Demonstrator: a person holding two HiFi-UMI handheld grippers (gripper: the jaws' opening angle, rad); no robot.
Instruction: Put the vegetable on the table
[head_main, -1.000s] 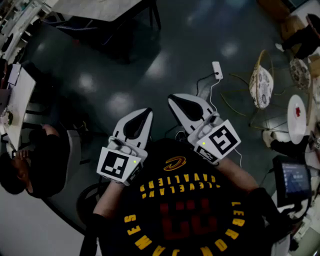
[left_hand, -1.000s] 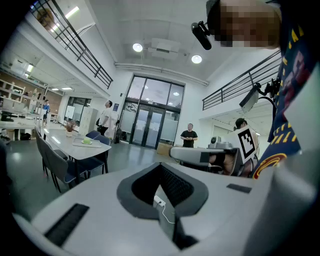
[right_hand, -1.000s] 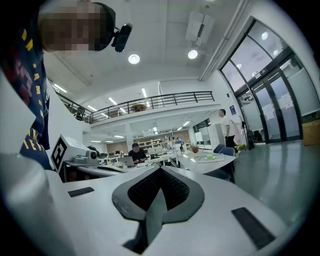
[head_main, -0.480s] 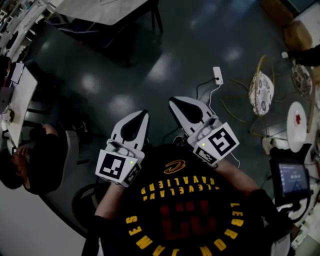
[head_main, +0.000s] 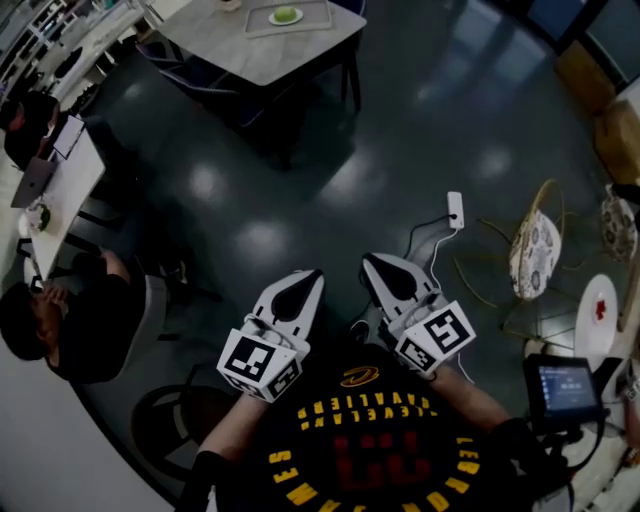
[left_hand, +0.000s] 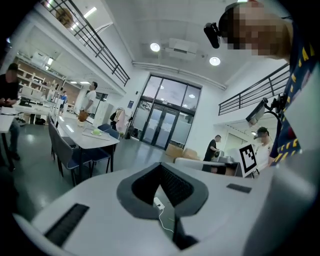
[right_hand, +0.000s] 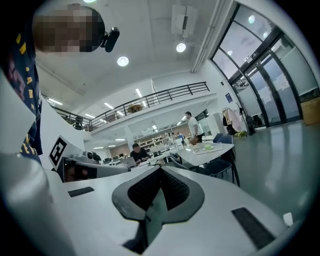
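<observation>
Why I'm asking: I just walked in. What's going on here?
A person stands on a dark floor holding the left gripper and right gripper out in front, both shut and empty. A green item, likely the vegetable, lies on the table far ahead of them. Nothing is being handled yet.

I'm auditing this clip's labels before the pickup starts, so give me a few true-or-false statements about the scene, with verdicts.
1. The left gripper and the right gripper are both shut and empty. True.
2. The green vegetable is held in the left gripper. False: it rests on the tray on the far table.
3. A white charger lies on the floor ahead of the right gripper. True.
4. The seated person is at the head view's right. False: at its left.
</observation>
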